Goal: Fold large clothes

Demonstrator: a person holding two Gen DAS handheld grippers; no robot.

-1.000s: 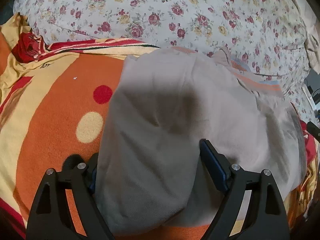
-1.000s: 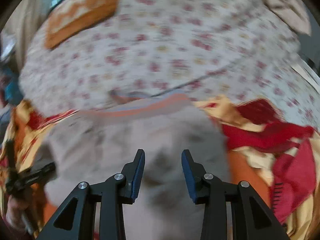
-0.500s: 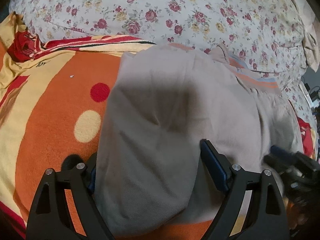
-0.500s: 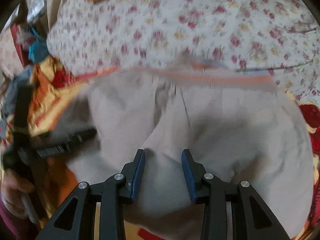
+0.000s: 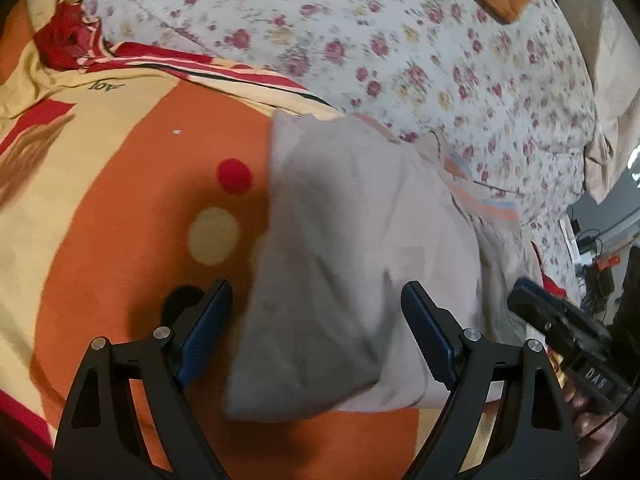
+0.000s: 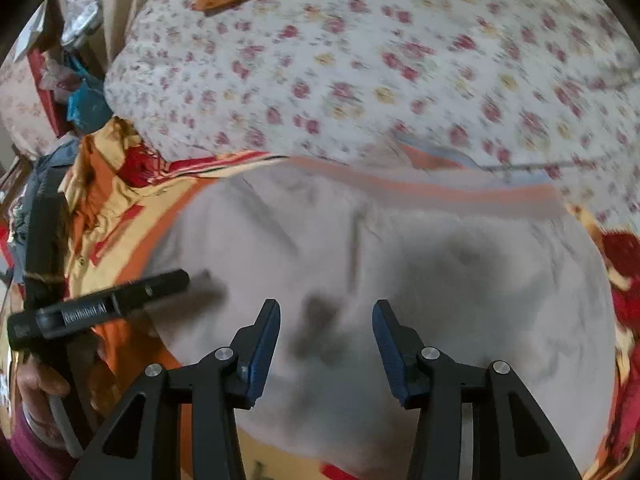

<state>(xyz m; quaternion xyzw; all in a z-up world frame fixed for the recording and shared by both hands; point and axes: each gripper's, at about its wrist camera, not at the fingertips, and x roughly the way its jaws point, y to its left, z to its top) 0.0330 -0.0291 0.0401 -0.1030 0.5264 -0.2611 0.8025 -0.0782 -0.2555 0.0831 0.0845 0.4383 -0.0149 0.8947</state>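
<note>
Left wrist view: left tongs (image 5: 316, 320) stand wide, nothing pinched. The near-left corner of the grey garment (image 5: 360, 248) lies below and between the pads, and the pads look clear of the cloth. Probably hovering there to line up on the folded edge for the next fold or a straightening tug. Garment lies on the bed, on the orange and yellow blanket (image 5: 132, 216), its far edge butting against the floral quilt (image 5: 400, 40). It looks already folded over: a top layer with a straight left edge, a second layer poking out at right, and an orange-blue striped band (image 5: 476, 204) at the far right. The right tongs' black body shows at the right edge.

Right wrist view: right tongs (image 6: 326, 340) about half apart and opening, no cloth gripped between them; grey fabric (image 6: 400, 280) lies under them. Likely just letting go or getting ready to pinch a lower layer. The garment fills the middle, pale grey, soft creases, striped band (image 6: 440, 192) along the far edge next to the quilt. Frame is blurred, so seams are unclear. Left tongs (image 6: 100, 308) come in from the left, over the garment's left edge.
</note>
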